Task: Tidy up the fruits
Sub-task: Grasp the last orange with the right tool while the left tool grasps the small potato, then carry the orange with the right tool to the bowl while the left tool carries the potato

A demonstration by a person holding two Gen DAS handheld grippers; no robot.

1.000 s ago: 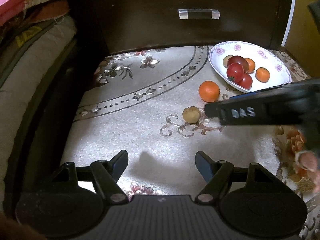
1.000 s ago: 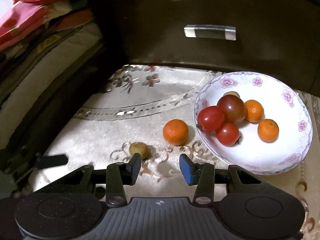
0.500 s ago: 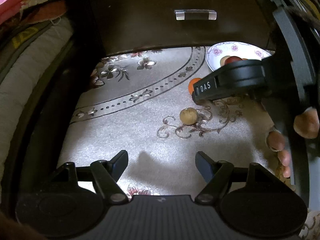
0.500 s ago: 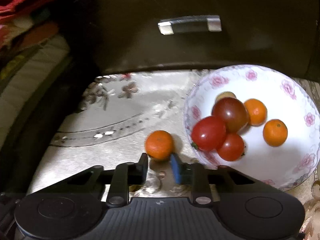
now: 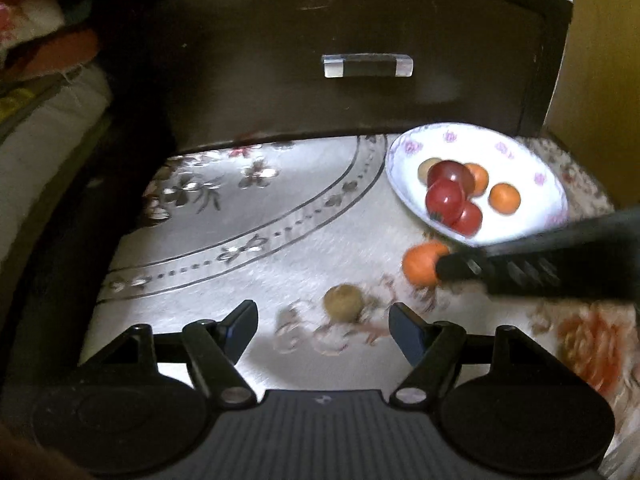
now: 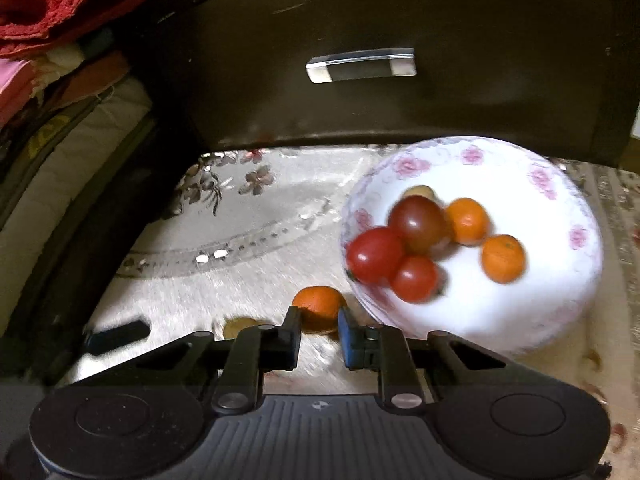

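While right gripper (image 6: 319,328) pinches one orange (image 6: 319,307), left gripper (image 5: 322,320) gapes empty, bowl (image 6: 560,300) holds three tomatoes (image 6: 374,254), two oranges.

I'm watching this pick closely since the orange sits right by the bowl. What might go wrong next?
The right gripper, whose jaws have just been closing, pinches the loose orange only at its fingertips; it may slip and roll. The bowl rim is close beside, so a lift might knock it. The open left gripper hovers by the small brown fruit nearby; the two grippers might collide.
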